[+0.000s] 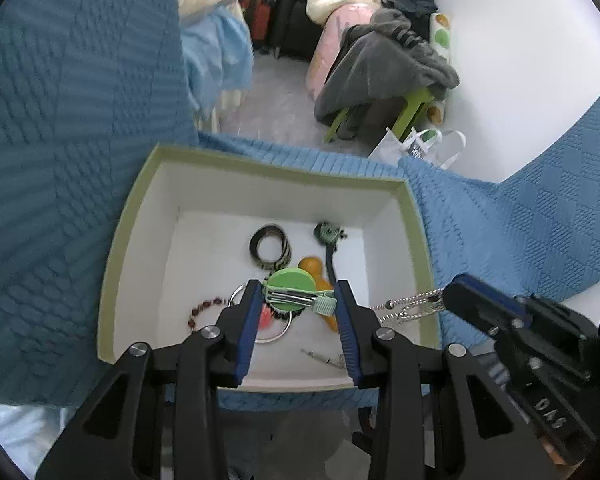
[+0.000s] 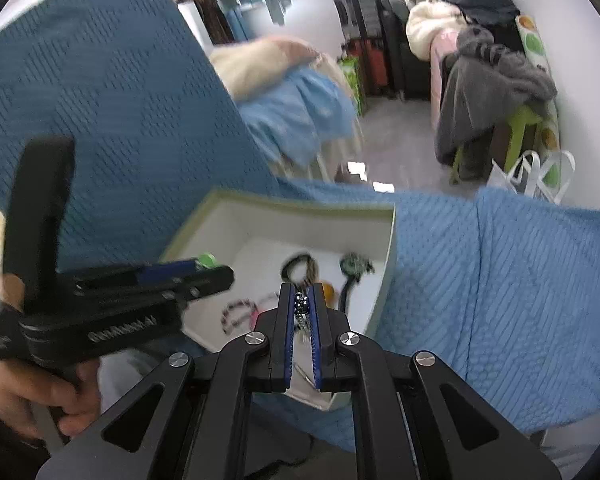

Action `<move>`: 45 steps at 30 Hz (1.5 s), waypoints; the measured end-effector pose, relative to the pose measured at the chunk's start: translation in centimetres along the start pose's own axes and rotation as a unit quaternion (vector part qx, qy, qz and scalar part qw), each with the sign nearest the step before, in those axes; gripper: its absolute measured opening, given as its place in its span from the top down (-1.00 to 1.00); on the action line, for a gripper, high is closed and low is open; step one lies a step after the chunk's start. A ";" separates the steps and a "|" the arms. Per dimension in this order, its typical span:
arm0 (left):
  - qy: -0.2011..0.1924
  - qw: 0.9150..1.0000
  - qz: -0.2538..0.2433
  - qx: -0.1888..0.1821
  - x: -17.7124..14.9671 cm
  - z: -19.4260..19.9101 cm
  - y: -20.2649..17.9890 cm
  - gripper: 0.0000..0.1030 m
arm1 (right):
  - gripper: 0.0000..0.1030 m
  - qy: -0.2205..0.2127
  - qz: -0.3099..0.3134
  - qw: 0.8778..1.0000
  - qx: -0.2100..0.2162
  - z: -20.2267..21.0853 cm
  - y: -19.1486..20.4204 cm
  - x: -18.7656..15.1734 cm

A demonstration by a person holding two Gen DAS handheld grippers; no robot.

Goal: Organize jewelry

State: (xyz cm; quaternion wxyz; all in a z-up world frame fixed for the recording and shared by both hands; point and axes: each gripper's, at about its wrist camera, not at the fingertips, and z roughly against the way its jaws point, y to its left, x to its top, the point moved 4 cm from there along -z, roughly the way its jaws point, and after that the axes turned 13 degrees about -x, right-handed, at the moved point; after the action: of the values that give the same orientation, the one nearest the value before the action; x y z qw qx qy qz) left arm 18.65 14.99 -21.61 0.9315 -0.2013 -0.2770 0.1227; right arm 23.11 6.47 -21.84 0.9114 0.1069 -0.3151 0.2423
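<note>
A pale green box point(image 1: 124, 236) with a white inside lies on a blue bedspread point(image 1: 500, 232). My left gripper point(image 1: 298, 300) is shut on a green round hair clip point(image 1: 290, 292) and holds it over the box. My right gripper point(image 2: 302, 300) is shut on a silver beaded chain point(image 2: 302, 312); in the left wrist view the chain point(image 1: 412, 306) hangs from it at the box's right rim. In the box lie a black bangle point(image 1: 270, 246), a dark green brooch with strap point(image 1: 328, 236), an orange piece point(image 1: 312, 266), a red bead bracelet point(image 1: 204, 308) and a silver ring point(image 1: 278, 332).
The box also shows in the right wrist view point(image 2: 384, 280), with my left gripper point(image 2: 204, 276) over its left side. Beyond the bed are a green stool with grey clothes point(image 1: 384, 76), white bags point(image 1: 424, 146) and piled bedding point(image 1: 216, 48).
</note>
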 end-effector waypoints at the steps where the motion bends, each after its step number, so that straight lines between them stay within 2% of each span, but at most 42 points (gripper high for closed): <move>1: 0.002 1.000 0.003 -0.001 -0.2 -0.2 0.1 0.27 | 0.89 0.008 0.001 1.000 -0.004 -0.6 0.1 -0.5; 6: 0.020 1.000 0.012 -0.002 -1.4 -1.6 1.0 0.27 | 0.89 0.046 -0.002 0.999 -0.013 -2.8 0.0 -2.8; 13: 0.027 0.999 0.020 0.001 -1.7 -2.0 1.4 0.26 | 0.86 0.051 0.005 0.999 -0.017 -2.7 0.0 -2.8; 14: 0.030 0.999 0.024 -0.001 -1.7 -1.9 1.5 0.22 | 0.78 0.049 0.004 0.999 -0.017 -2.6 -0.1 -2.6; 15: 0.031 0.999 0.031 -0.003 -1.6 -1.8 1.7 0.05 | 0.66 0.048 0.000 0.999 -0.017 -2.4 -0.2 -2.5; 17: 0.024 0.999 0.031 0.002 -1.5 -1.1 1.6 -0.14 | 0.53 0.046 -0.006 0.999 -0.017 -2.1 -0.5 -2.1; 19: 0.010 1.000 0.023 0.002 -1.1 0.0 1.1 -0.28 | 0.53 0.039 -0.009 0.999 -0.015 -1.6 -0.6 -1.6; 24: -0.025 1.000 -0.017 0.006 0.6 4.1 -1.3 -0.32 | 0.41 -0.004 -0.017 1.000 -0.016 1.8 -1.3 0.8; 26: -0.044 0.998 -0.034 0.009 1.4 6.1 -2.5 -0.32 | 0.36 -0.035 -0.024 0.999 -0.019 4.3 -1.7 2.1; 32: -0.123 0.988 -0.089 0.024 2.7 13.6 -6.4 -0.35 | 0.34 -0.127 -0.041 0.991 -0.028 12.5 -2.2 4.7; 35: -0.155 0.982 -0.096 0.042 2.4 16.8 -7.8 -0.35 | 0.32 -0.164 -0.047 0.985 -0.034 16.1 -2.1 4.9; 38: -0.180 0.977 -0.110 0.027 1.7 19.3 -9.4 -0.35 | 0.30 -0.187 -0.043 0.981 -0.037 18.9 -1.7 4.5; 42: -0.196 0.971 -0.117 0.063 1.0 21.3 -10.3 -0.35 | 0.28 -0.198 -0.039 0.979 -0.028 21.1 -1.0 3.5; 45: -0.201 0.969 -0.125 0.063 0.6 22.0 -10.9 -0.35 | 0.28 -0.205 -0.037 0.977 -0.036 22.2 -0.9 2.7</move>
State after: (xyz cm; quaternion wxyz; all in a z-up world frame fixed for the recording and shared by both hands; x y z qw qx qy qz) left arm 7.96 12.28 0.33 0.8752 -0.0770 -0.4737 0.0601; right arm 13.80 -1.03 -2.88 0.8391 0.1329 -0.4994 0.1698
